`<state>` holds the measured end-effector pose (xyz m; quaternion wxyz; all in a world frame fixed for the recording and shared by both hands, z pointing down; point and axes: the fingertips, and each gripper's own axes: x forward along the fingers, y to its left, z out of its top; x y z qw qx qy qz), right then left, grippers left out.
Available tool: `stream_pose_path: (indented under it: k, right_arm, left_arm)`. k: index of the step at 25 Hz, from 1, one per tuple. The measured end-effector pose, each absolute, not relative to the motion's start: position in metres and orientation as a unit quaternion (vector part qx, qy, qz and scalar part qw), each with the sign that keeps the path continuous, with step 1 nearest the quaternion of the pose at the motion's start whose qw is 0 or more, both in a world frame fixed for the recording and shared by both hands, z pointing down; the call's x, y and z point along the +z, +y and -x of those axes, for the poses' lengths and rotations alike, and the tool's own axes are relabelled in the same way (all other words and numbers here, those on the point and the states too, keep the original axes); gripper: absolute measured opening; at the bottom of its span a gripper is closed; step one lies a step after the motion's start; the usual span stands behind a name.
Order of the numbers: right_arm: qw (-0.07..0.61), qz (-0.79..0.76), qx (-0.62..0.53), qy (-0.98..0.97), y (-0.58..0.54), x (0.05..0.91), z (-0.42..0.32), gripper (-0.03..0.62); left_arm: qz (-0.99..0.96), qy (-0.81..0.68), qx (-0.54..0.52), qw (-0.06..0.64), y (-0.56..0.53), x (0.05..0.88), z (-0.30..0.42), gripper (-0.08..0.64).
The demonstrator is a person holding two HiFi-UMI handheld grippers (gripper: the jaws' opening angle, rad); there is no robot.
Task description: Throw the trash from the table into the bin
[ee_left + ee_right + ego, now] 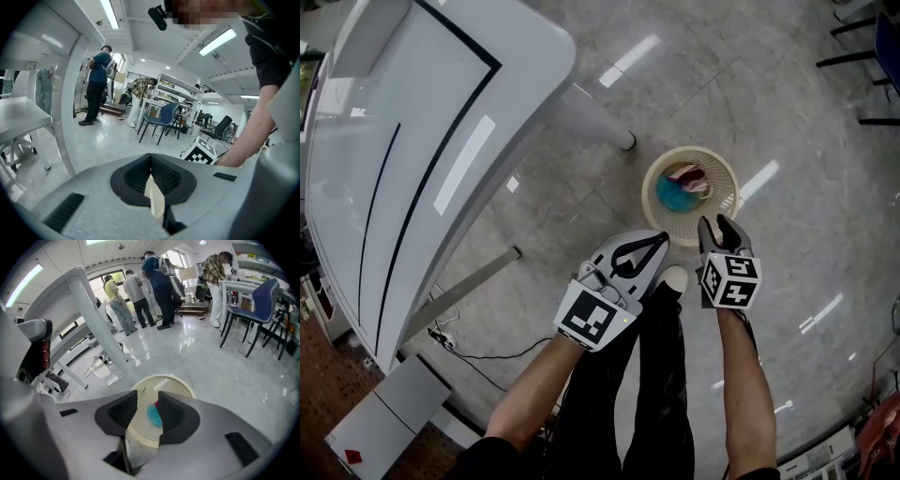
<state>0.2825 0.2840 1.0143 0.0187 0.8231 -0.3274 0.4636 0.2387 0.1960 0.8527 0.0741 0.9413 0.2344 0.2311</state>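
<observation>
My R gripper [716,223] fingers spread, empty, blue trash [675,195] below them in bin [648,186], seen thru gap, L gripper [662,241] fingers pressed together, empty

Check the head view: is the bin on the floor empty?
No: the bin holds a blue item and a pink-and-white item.

Your left gripper [662,241] and right gripper [716,223] are pale grey, with black ribbed pads [174,414] and black-and-white marker cubes [731,279]. You wear black trousers [661,394] and black short sleeves [267,51].
</observation>
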Motion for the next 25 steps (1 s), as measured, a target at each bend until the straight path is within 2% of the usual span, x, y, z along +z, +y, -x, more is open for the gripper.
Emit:
stream_pose_path:
  k: [2,4,6,14,25]
  right_arm:
    - [0.015,-0.827,0.460,-0.322,0.284,1.004,-0.274,0.078]
    - [0.020,-0.830,0.453,-0.325,0.284,0.994,-0.264,0.033]
    - [0.020,-0.832,0.448,-0.328,0.284,0.983,-0.256,0.014]
    - [-0.026,-0.851,0.417,-0.318,0.285,0.905,-0.255,0.009]
    - [-0.004,-0.862,0.357,-0.360,0.288,0.768,-0.219,0.009]
  left_arm:
    - [-0.942,0.234,0.229,0.074,0.198,0.847,-0.240,0.007]
    - [-0.942,0.231,0.231,0.079,0.201,0.842,-0.241,0.007]
    - [-0.942,0.239,0.226,0.072,0.206,0.834,-0.241,0.008]
    - [-0.945,0.248,0.207,0.054,0.214,0.780,-0.245,0.007]
    - [-0.953,0.235,0.179,0.062,0.217,0.684,-0.232,0.007]
